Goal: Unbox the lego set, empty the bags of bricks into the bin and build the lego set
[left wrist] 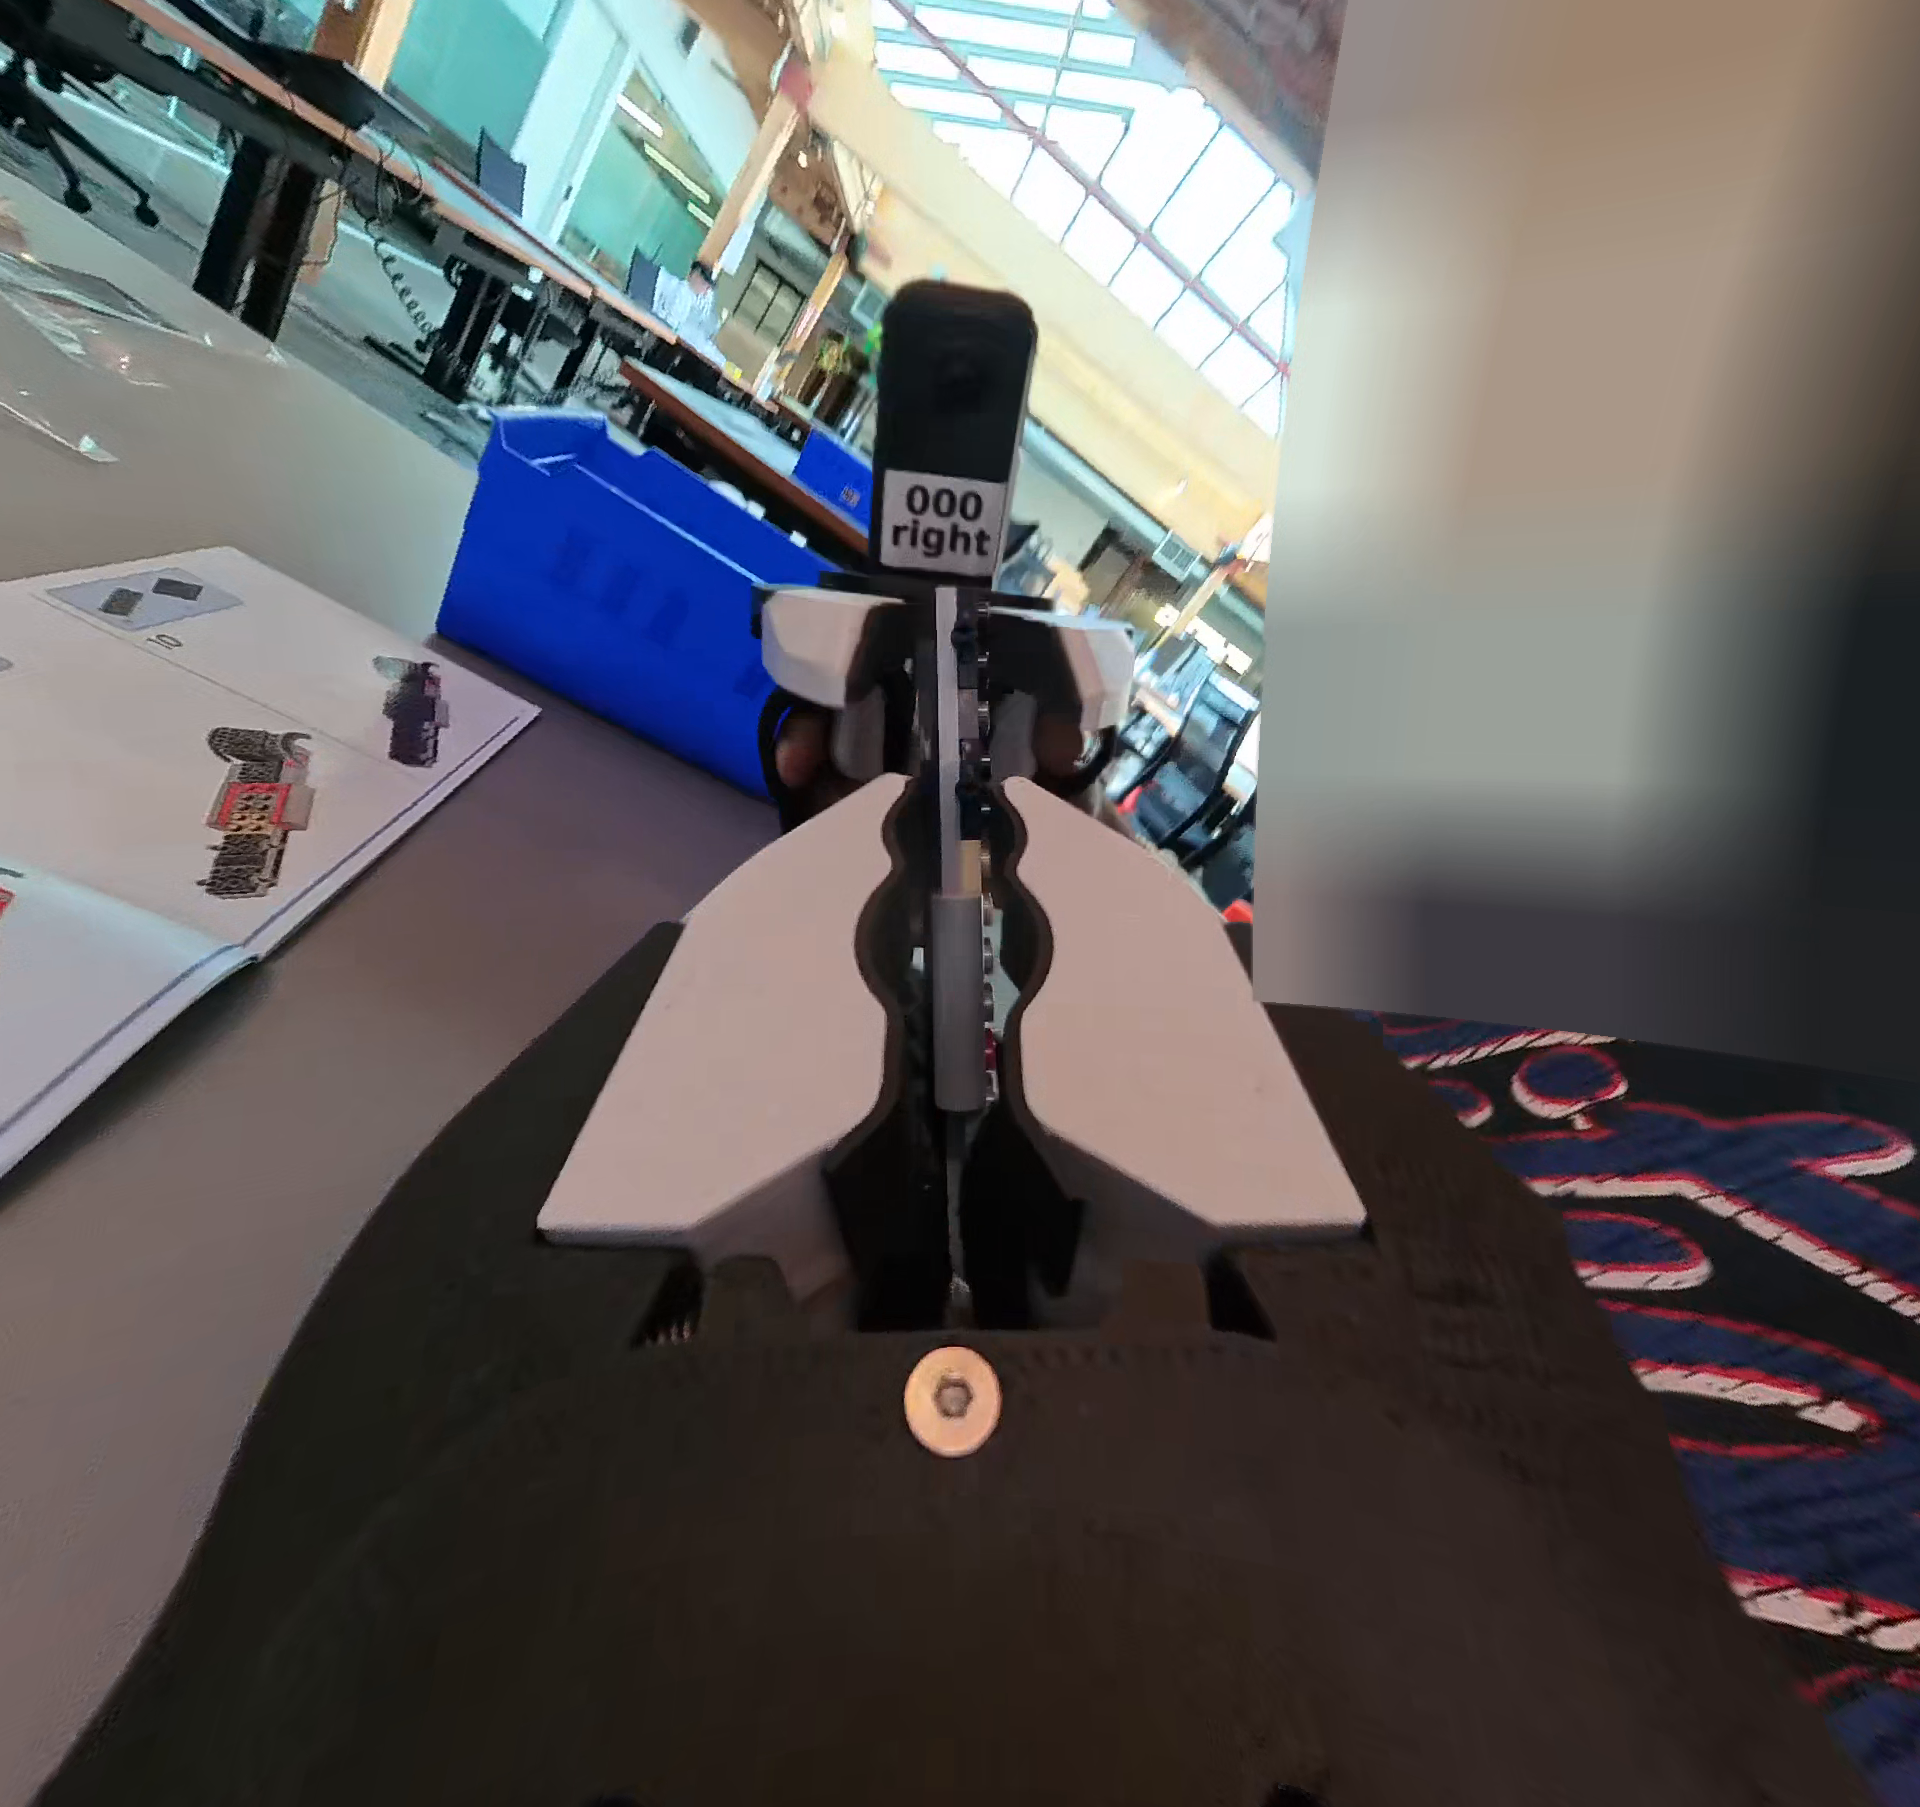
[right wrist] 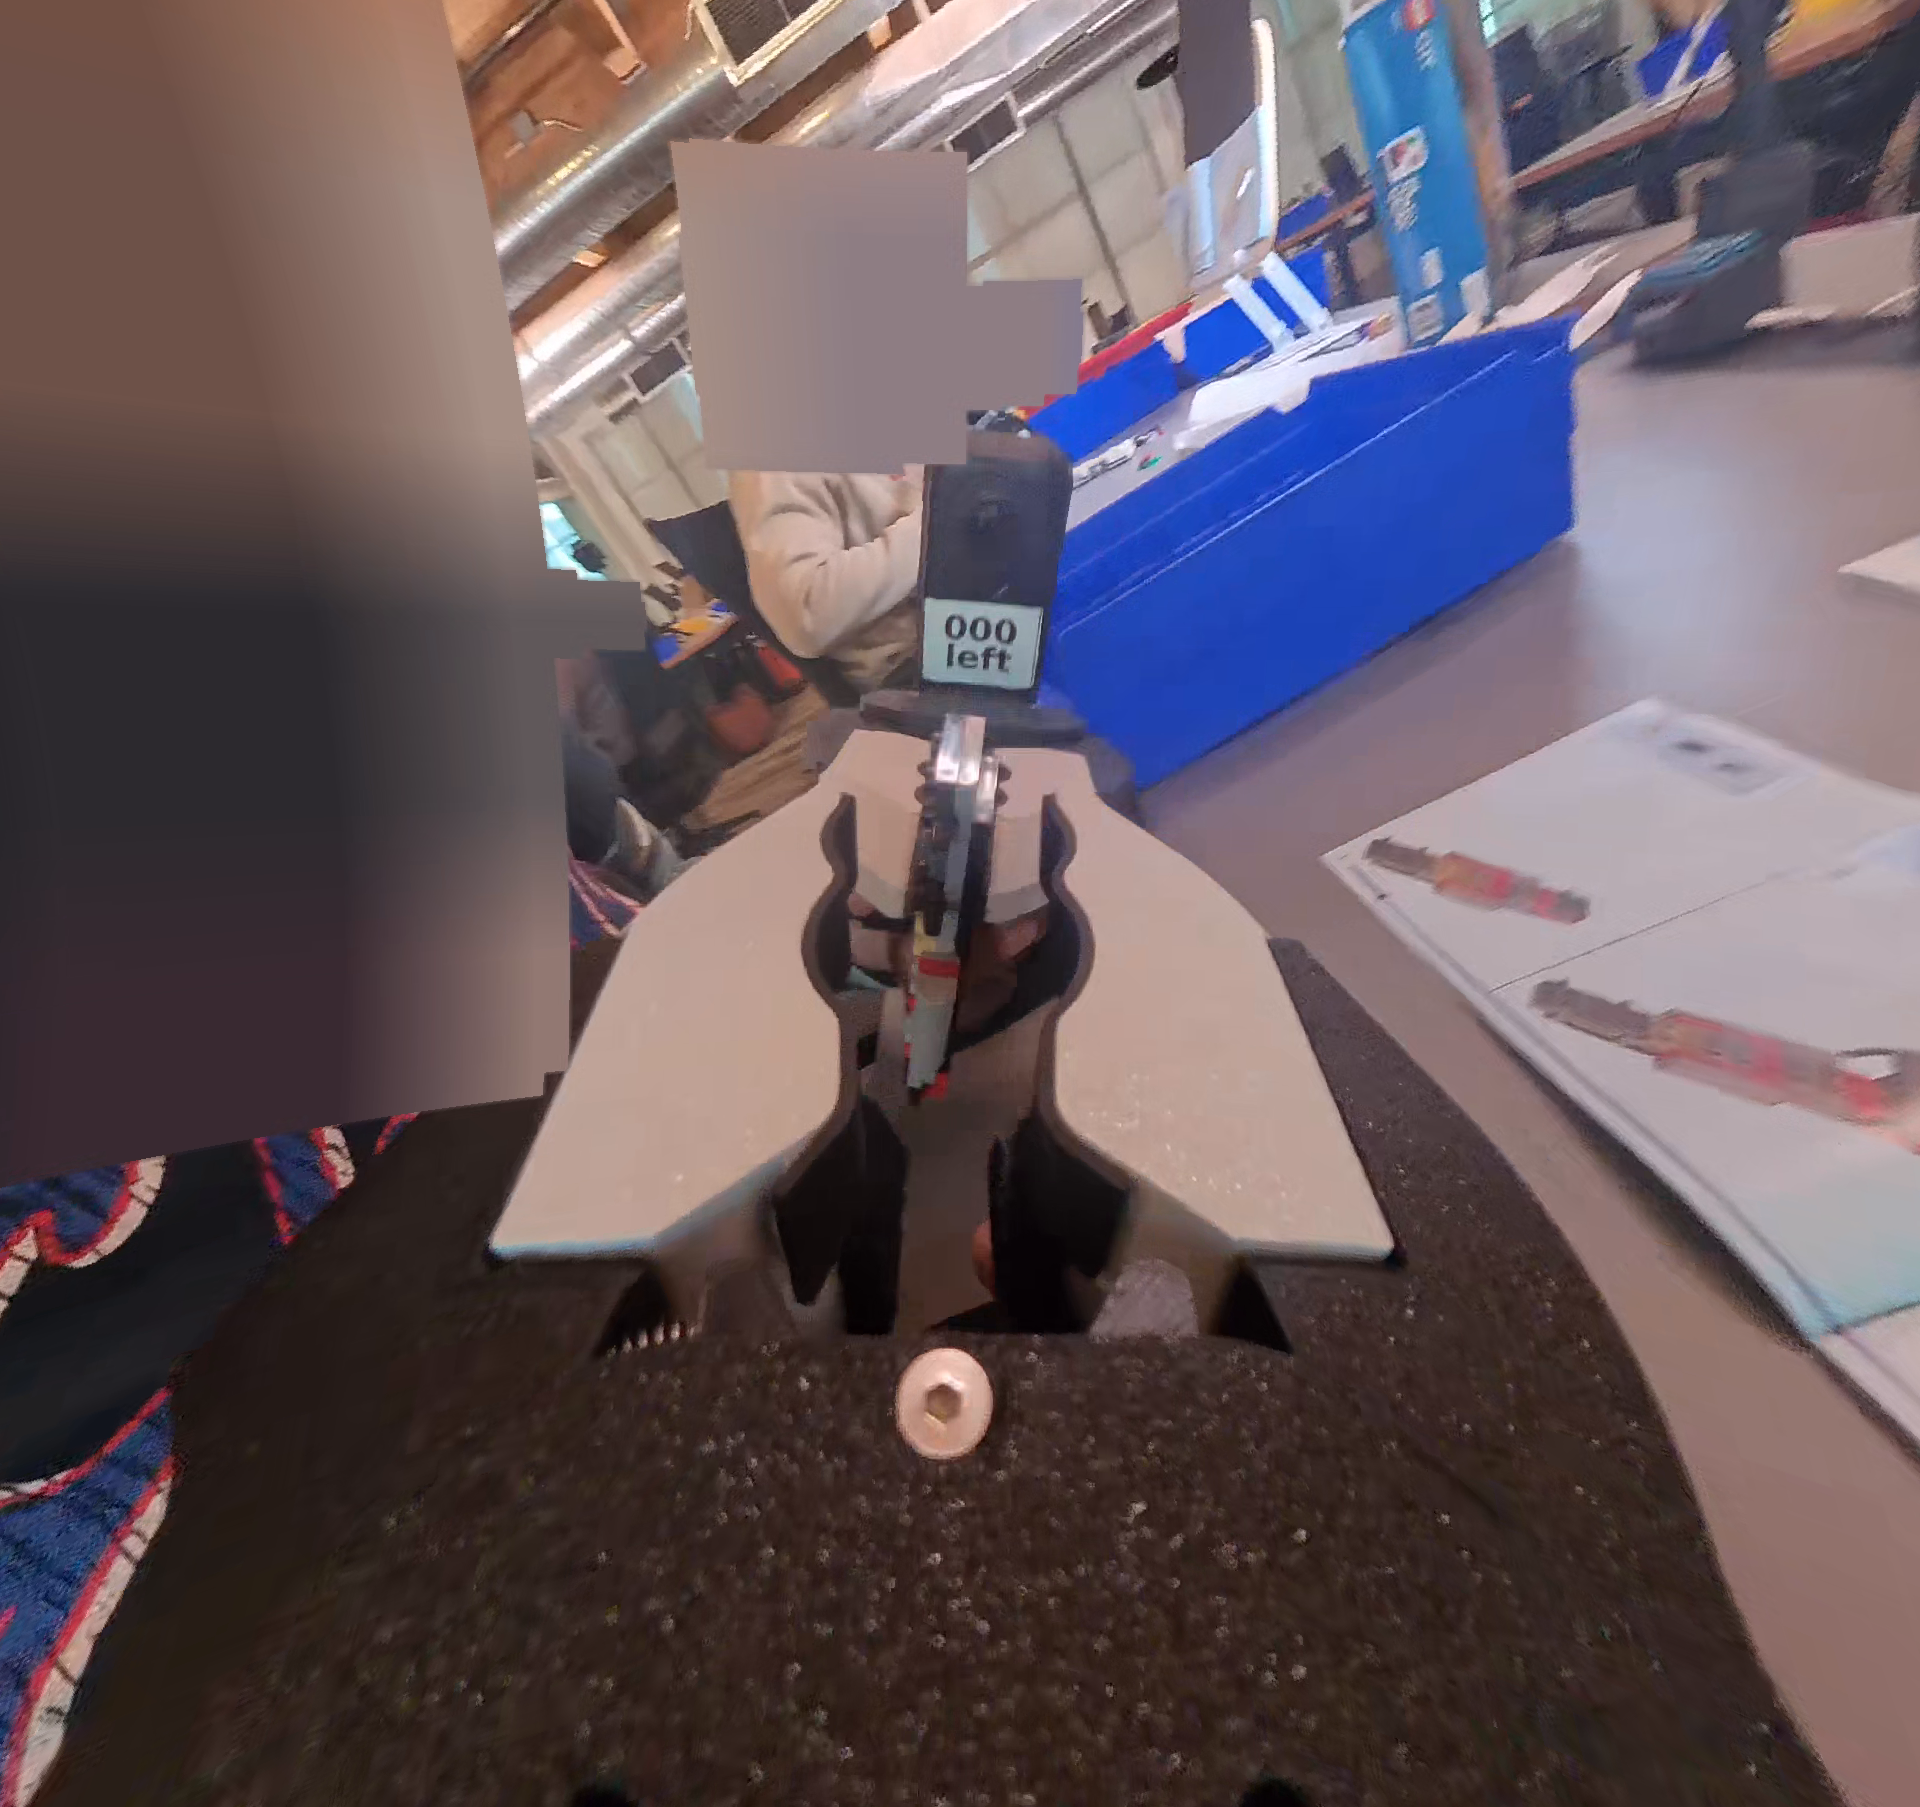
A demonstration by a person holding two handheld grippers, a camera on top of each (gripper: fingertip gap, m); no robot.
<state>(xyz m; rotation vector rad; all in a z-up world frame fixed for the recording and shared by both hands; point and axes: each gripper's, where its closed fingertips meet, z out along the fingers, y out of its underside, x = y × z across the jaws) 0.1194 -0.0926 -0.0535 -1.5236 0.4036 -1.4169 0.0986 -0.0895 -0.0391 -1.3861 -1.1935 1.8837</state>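
A long, thin lego assembly (left wrist: 961,988) of grey, white and black parts is held edge-on in the air between my two grippers, which face each other. My left gripper (left wrist: 951,807) is shut on its near end. My right gripper (left wrist: 948,734) grips the far end in the left wrist view. In the right wrist view the assembly (right wrist: 928,1014) shows red, grey and yellow parts between the fingers of my right gripper (right wrist: 951,822). My left gripper (right wrist: 940,884) holds it from the opposite side. The grip points are partly hidden.
A blue bin (left wrist: 623,562) stands on the grey table (left wrist: 468,926) and shows in the right wrist view (right wrist: 1351,510). An open instruction booklet (left wrist: 208,770) (right wrist: 1662,926) lies beside it. An upright blue lego box (right wrist: 1423,147) stands behind the bin. A person's patterned clothing (left wrist: 1714,1290) is close behind. Both grippers' tips are close together, under 4 cm apart.
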